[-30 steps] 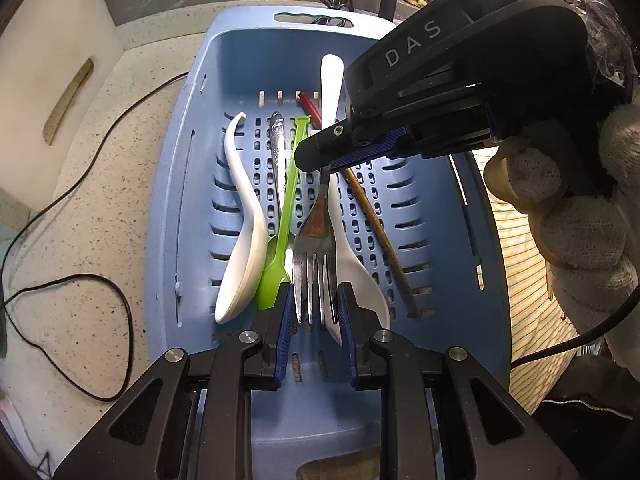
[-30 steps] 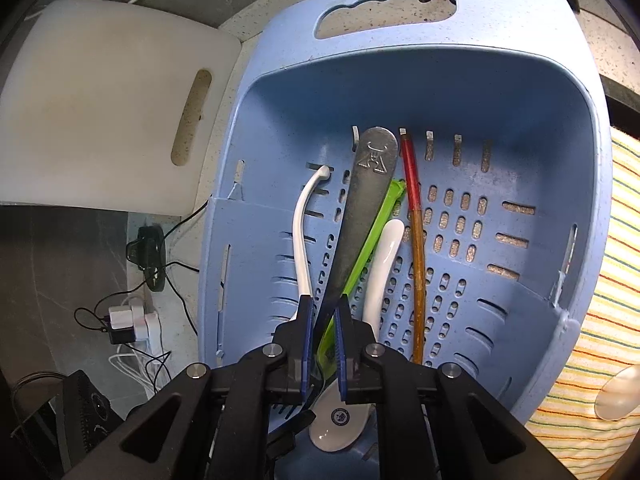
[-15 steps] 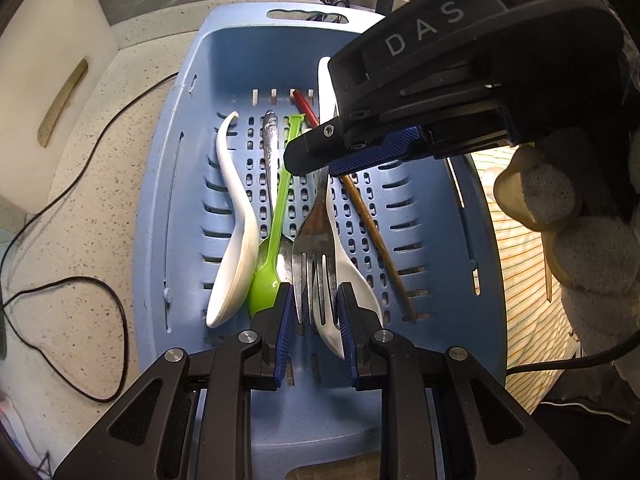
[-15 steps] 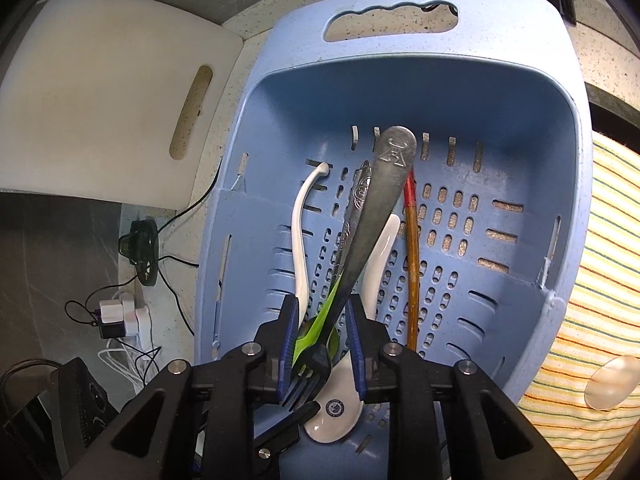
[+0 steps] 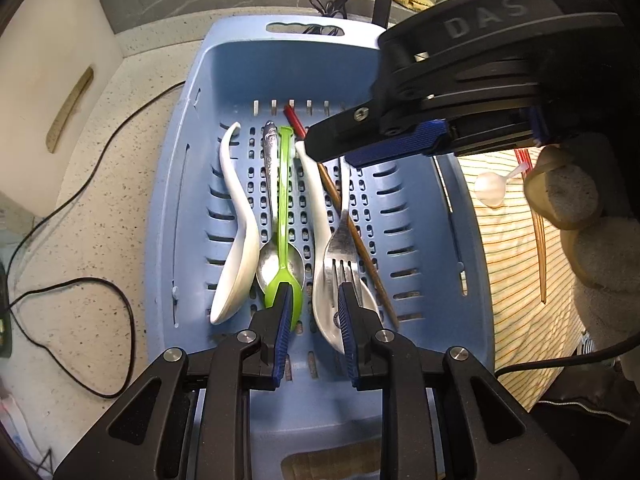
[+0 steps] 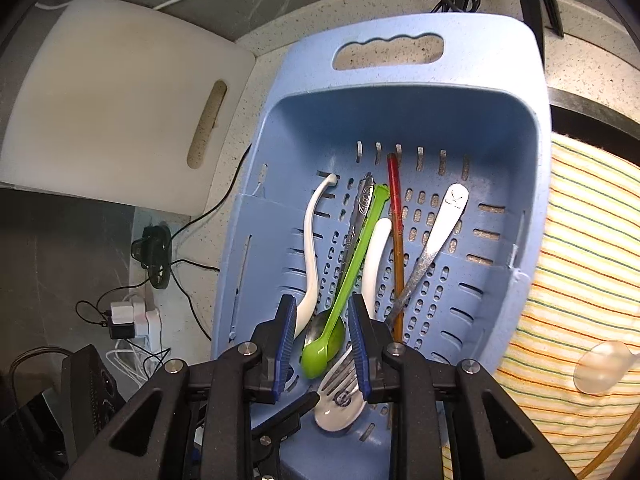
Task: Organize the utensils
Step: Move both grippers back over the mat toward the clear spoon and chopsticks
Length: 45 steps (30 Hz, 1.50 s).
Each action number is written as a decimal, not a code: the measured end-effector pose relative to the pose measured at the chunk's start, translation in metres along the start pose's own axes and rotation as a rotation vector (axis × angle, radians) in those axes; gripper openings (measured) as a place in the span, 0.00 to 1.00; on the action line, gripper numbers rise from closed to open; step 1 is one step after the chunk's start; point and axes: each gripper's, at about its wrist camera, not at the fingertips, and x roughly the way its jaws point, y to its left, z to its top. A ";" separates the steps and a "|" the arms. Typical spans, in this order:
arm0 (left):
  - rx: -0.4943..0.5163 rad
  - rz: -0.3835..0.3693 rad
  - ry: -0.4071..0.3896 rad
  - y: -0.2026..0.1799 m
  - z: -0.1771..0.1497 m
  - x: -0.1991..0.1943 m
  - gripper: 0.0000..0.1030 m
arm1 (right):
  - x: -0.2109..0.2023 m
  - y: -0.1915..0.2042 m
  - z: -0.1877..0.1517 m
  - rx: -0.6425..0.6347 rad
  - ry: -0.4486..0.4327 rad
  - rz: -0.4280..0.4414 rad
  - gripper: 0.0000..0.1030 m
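Fork (image 5: 341, 249) lies loose in basket (image 5: 404, 64)

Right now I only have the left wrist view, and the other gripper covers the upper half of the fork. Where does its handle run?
Observer: In the right wrist view, the fork has its handle slanting up to the right. It crosses the amber chopstick low down, and its end lies on the floor of the basket. Nothing grips it.
Operator: Are the right gripper's jaws on anything?
Observer: No. The right gripper is open. The green spoon lies in the basket with its bowl showing in the gap, and neither pad touches it.
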 end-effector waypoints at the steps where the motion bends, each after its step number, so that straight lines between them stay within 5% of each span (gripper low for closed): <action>1: 0.001 0.003 -0.003 -0.001 0.000 -0.002 0.21 | -0.004 0.000 -0.001 -0.003 -0.007 0.004 0.23; 18: 0.065 0.029 -0.089 -0.059 -0.008 -0.043 0.21 | -0.109 -0.036 -0.043 -0.081 -0.168 0.002 0.25; 26: 0.112 -0.012 -0.108 -0.099 -0.002 -0.042 0.21 | -0.166 -0.091 -0.069 -0.059 -0.261 -0.054 0.31; 30: 0.139 -0.041 -0.111 -0.123 -0.001 -0.035 0.26 | -0.193 -0.127 -0.084 -0.016 -0.324 -0.090 0.47; 38: 0.210 -0.076 -0.084 -0.166 0.010 -0.007 0.26 | -0.223 -0.187 -0.112 0.082 -0.436 -0.168 0.47; 45: 0.293 -0.063 -0.058 -0.195 0.027 0.013 0.26 | -0.214 -0.222 -0.123 0.168 -0.405 -0.205 0.47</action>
